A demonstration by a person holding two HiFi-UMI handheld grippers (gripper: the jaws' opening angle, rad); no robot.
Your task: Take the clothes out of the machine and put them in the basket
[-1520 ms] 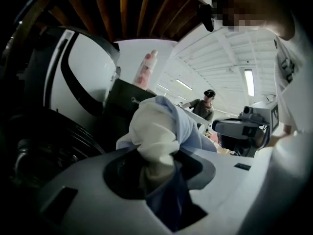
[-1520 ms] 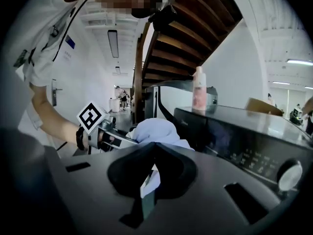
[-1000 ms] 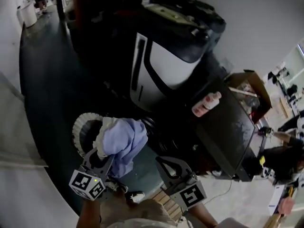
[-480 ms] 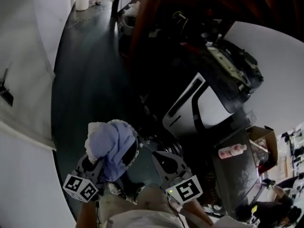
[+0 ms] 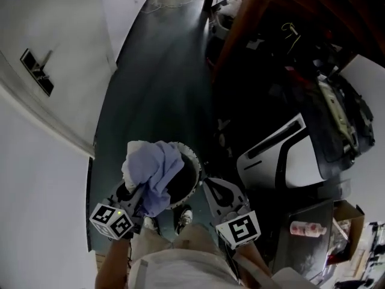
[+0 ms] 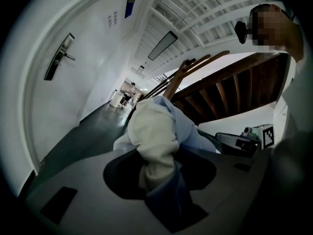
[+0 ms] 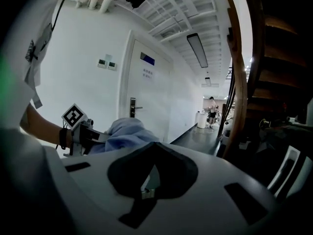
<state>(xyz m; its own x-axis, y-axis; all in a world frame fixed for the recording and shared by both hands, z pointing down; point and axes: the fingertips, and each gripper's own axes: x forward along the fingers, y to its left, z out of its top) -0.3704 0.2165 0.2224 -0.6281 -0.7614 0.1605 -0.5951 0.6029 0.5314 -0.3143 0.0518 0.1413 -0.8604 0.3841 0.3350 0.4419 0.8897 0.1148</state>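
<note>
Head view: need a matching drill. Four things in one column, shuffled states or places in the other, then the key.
Things:
1 left gripper
2 right gripper
3 basket
4 pink bottle

States or places:
A lying on the dark top beside the washing machine
B closed, nothing in it
C closed on the clothes
D on the floor, by the person's shoes

Pairs: 1-C, 2-B, 3-D, 4-A

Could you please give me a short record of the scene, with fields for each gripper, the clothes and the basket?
left gripper: shut on the clothes bundle
right gripper: shut, empty
clothes bundle: pale blue and cream, over the basket in the head view
basket: round, pale rim, on dark floor
machine: white, right of the basket
</note>
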